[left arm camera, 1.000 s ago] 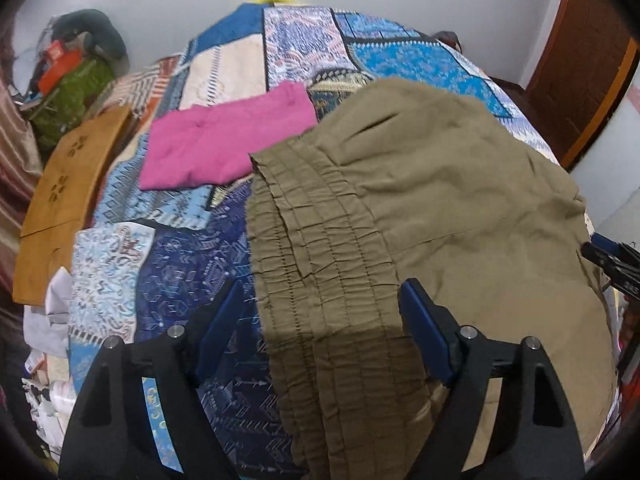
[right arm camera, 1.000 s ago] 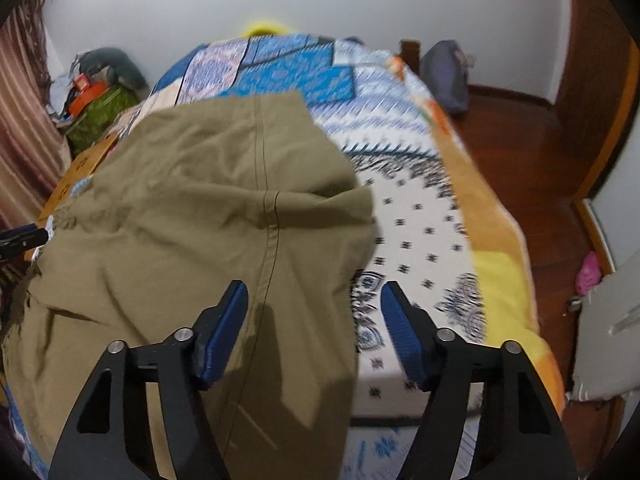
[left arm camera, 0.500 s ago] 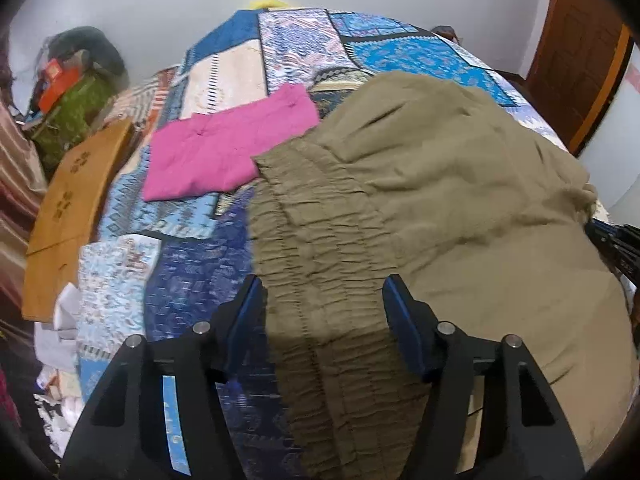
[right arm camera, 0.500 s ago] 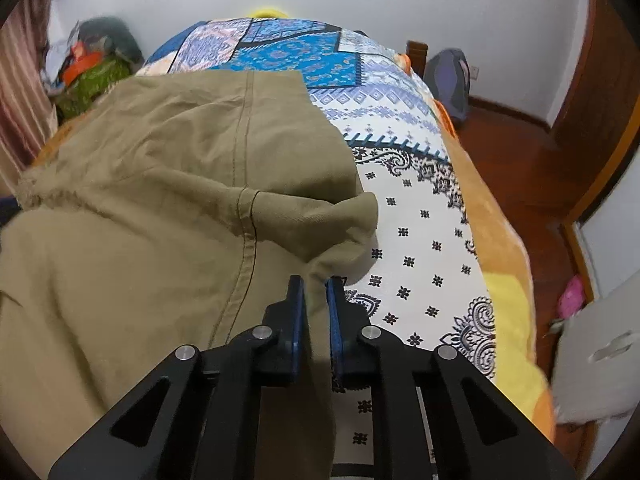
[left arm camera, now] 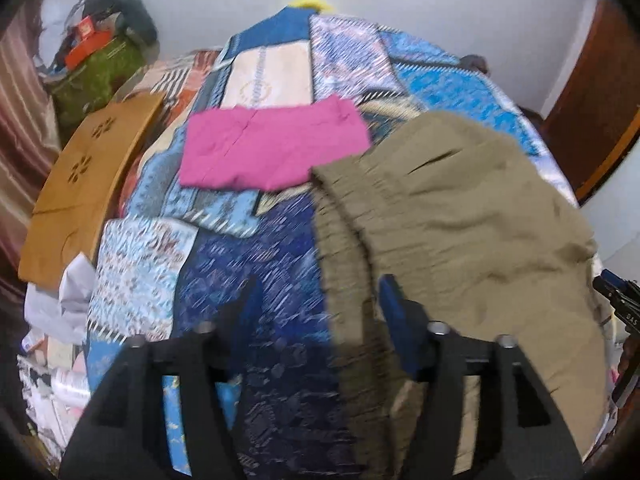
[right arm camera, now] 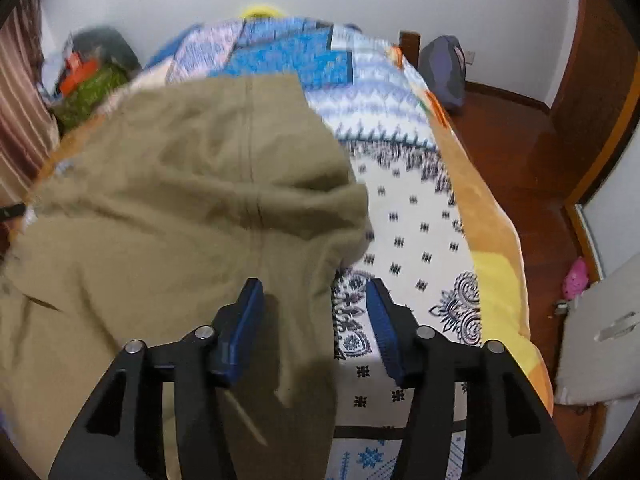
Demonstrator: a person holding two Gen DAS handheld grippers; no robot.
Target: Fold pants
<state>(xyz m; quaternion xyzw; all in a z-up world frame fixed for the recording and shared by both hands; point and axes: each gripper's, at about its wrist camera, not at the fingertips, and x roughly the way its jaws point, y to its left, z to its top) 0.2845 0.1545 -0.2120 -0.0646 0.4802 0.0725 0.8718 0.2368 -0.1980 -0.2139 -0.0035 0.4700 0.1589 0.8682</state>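
The olive-green pants (left arm camera: 460, 224) lie bunched on the patchwork bedspread (left arm camera: 272, 256), their elastic waistband (left arm camera: 344, 216) toward my left gripper. My left gripper (left arm camera: 320, 300) is open just above the bed, straddling the waistband's left edge. In the right wrist view the pants (right arm camera: 180, 200) fill the left half, with a fold humped up in the middle. My right gripper (right arm camera: 314, 312) is open over the pants' right edge, empty. The right gripper's tip shows in the left wrist view (left arm camera: 618, 300).
A folded pink garment (left arm camera: 272, 144) lies on the bed beyond the waistband. A wooden board (left arm camera: 84, 184) and bags (left arm camera: 100, 68) are at the left. The bed's right edge (right arm camera: 500, 240) drops to a wooden floor (right arm camera: 520, 140); a backpack (right arm camera: 444, 68) stands by the wall.
My right gripper closed at the pants' right edge half a second ago and has opened again. My left gripper shifted left, so the waistband's edge now lies between its fingers.
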